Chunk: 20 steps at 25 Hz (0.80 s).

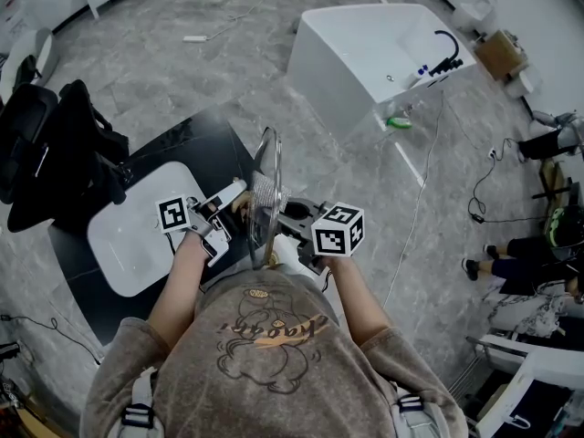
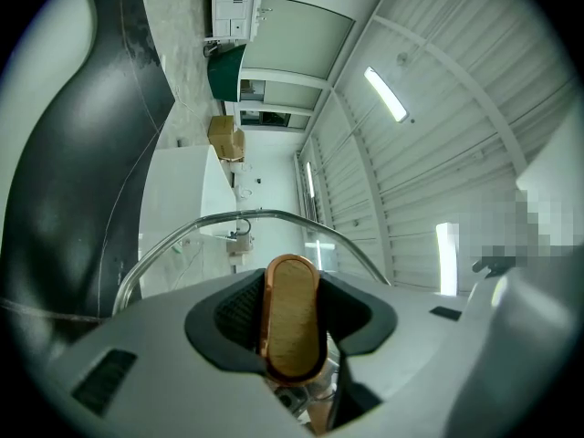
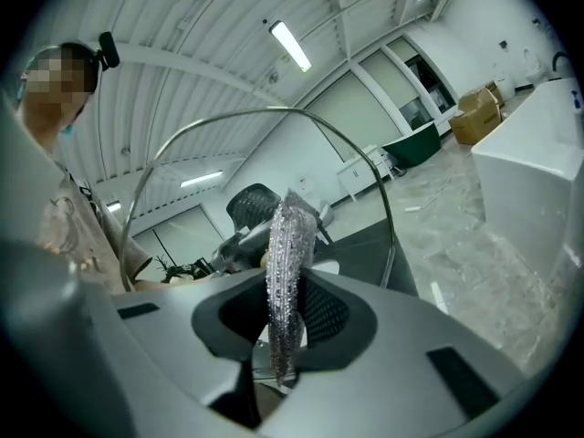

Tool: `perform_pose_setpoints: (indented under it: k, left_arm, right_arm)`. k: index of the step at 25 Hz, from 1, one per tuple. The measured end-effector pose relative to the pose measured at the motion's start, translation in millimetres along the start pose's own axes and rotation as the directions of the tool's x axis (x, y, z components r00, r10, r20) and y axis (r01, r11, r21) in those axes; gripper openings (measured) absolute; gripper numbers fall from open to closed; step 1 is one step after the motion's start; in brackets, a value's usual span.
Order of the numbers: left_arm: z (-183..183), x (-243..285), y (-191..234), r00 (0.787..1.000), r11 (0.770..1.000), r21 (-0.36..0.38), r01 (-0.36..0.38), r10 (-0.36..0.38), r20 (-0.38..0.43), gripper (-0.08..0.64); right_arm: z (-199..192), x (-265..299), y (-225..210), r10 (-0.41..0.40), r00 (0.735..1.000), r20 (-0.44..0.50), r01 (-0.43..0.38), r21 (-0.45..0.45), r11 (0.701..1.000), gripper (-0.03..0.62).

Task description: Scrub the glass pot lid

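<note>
My left tongs [image 2: 292,322] are clamped on the copper-coloured oval knob [image 2: 292,286] of the round glass pot lid [image 1: 267,185], upright between both tongs, so my right tongs [image 3: 287,325], pinching the silvery mesh scrubber [image 3: 287,245], should press flat and sweep the glass just ahead.

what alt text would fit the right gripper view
The right gripper is shut on a silvery mesh scrubber, held upright before the glass lid, whose metal rim arcs across a bright ceiling.
</note>
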<state>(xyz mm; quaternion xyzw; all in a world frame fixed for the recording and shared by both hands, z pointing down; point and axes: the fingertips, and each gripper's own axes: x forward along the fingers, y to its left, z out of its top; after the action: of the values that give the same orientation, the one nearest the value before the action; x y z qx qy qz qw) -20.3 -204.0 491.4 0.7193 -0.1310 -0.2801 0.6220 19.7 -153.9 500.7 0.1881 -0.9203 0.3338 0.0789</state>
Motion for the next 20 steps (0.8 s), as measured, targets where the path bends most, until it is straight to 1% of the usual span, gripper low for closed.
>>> perform_pose_setpoints:
  k: [3, 8, 12, 15, 20]
  left_arm:
    - [-1.3, -1.4, 2.9, 1.0, 1.0, -0.007, -0.007, 0.007, 0.0, 0.176]
    - [0.5, -6.9, 11.1, 0.999, 0.999, -0.003, -0.039, 0.039, 0.006, 0.176]
    - [1.8, -10.5, 11.4, 0.999, 0.999, -0.009, -0.042, 0.042, 0.017, 0.176]
    - [2.5, -13.0, 11.0, 0.999, 0.999, 0.005, -0.045, 0.044, 0.015, 0.176]
    - [2.4, -14.5, 11.2, 0.999, 0.999, 0.008, -0.048, 0.047, 0.013, 0.176]
  right_arm:
    - [6.2, -5.7, 8.9, 0.007, 1.0, 0.007, -0.007, -0.006, 1.0, 0.081]
    - [21.6, -19.6, 29.9, 0.065, 0.997, 0.053, -0.064, -0.015, 0.998, 0.081]
    - [38.7, -36.0, 49.3, 0.123, 0.986, 0.11, -0.122, -0.02, 0.992, 0.081]
    - [45.2, -45.3, 59.0, 0.157, 0.977, 0.143, -0.155, -0.026, 0.988, 0.081]
    - [43.6, -43.6, 57.4, 0.148, 0.979, 0.141, -0.142, -0.048, 0.989, 0.081]
